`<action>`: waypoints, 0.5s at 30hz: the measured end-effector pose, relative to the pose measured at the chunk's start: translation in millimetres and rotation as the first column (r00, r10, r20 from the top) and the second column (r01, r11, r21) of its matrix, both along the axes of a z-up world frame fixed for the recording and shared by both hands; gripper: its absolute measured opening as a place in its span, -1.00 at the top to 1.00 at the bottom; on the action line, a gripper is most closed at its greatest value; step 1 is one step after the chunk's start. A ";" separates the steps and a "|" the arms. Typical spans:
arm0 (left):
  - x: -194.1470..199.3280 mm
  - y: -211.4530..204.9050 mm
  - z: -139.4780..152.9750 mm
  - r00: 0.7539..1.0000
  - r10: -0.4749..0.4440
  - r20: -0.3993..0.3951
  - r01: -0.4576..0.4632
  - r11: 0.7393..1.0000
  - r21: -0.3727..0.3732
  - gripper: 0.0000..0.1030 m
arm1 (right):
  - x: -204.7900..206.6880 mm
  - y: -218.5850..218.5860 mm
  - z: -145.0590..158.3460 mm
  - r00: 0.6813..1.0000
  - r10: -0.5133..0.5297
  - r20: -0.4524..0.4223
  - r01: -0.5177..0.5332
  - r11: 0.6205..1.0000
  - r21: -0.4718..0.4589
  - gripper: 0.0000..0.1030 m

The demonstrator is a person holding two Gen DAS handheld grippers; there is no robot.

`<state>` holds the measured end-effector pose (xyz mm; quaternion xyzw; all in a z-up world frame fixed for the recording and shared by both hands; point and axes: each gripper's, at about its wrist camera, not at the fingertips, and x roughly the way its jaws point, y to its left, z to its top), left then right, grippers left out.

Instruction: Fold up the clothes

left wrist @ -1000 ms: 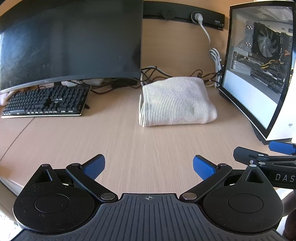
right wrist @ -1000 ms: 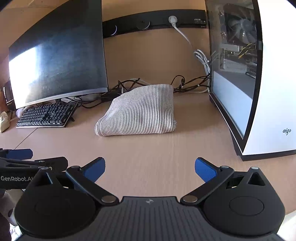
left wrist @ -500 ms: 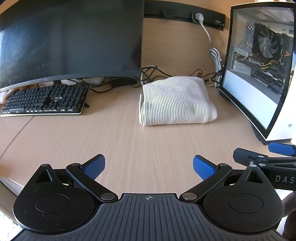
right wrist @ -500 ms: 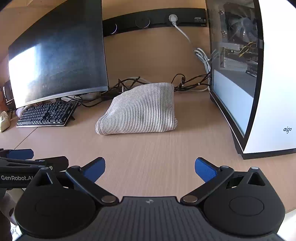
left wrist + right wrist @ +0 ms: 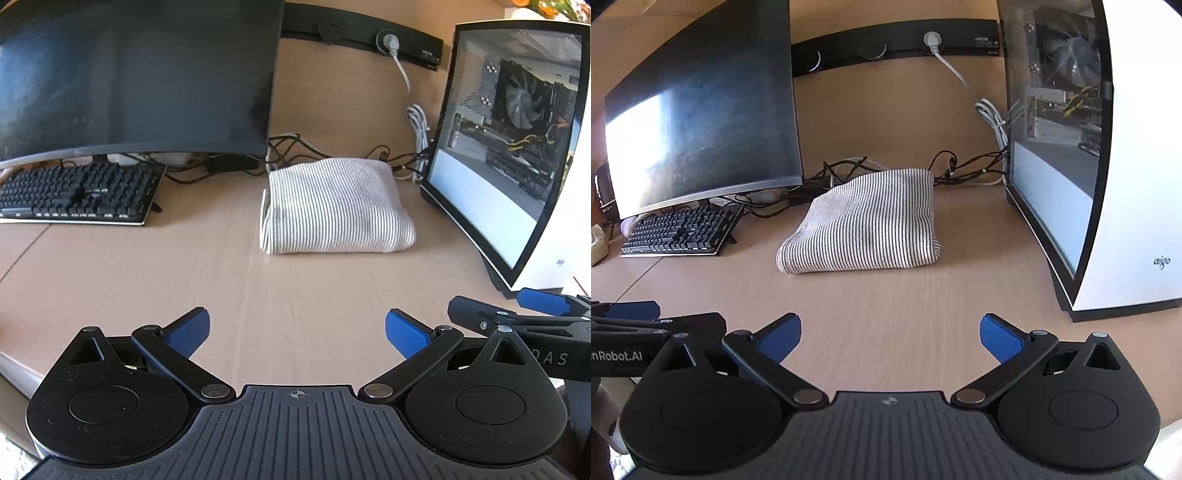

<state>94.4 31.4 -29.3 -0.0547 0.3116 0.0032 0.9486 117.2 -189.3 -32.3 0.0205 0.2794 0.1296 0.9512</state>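
At the far left a black keyboard (image 5: 79,194) lies on the wooden tabletop (image 5: 147,280) under the lower edge of a dark curved monitor (image 5: 136,74). A tangle of black cables (image 5: 846,170) runs along the back wall behind the monitor foot.

Right of the keyboard, toward the back of the tabletop between the monitor and the computer case, lies the folded striped garment (image 5: 334,206), a thick cream bundle with thin dark stripes. In the left wrist view the stacked layer edges show on its left side, while the right and near sides look rounded and closed. Its stripes run from the near edge toward the wall; its outline is close to square, so I cannot tell a clear long axis. It rests flat, apart from both tongs and just short of the cables behind it.

In the foreground, the left tongs (image 5: 297,328) are spread wide with nothing between the blue pads. Beside them, the right tongs (image 5: 890,330) are likewise released and empty, held above the bare tabletop.

At the far right stands a white computer case (image 5: 1137,206) with a glass side panel, a white cable (image 5: 415,122) hanging down the wall beside it.
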 end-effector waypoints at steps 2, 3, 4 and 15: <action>0.7 -0.8 0.1 1.000 0.011 -0.004 -0.011 1.000 0.011 -1.00 | 0.3 1.2 0.6 1.000 0.002 0.004 -0.002 1.000 -0.003 -1.00; 1.0 -1.9 0.1 1.000 0.017 -0.007 -0.016 1.000 0.021 -1.00 | 0.5 1.4 0.7 1.000 0.002 0.005 -0.002 1.000 -0.002 -1.00; 1.6 -3.1 -0.2 1.000 0.021 -0.012 -0.020 0.999 0.031 -1.00 | 0.6 1.4 0.6 1.000 0.002 0.004 -0.002 1.000 -0.001 -1.00; 3.0 -3.1 -2.4 0.999 0.024 -0.029 -0.023 0.999 0.034 -1.00 | 1.0 -0.1 -1.3 1.000 0.002 -0.004 -0.002 1.000 0.002 -1.00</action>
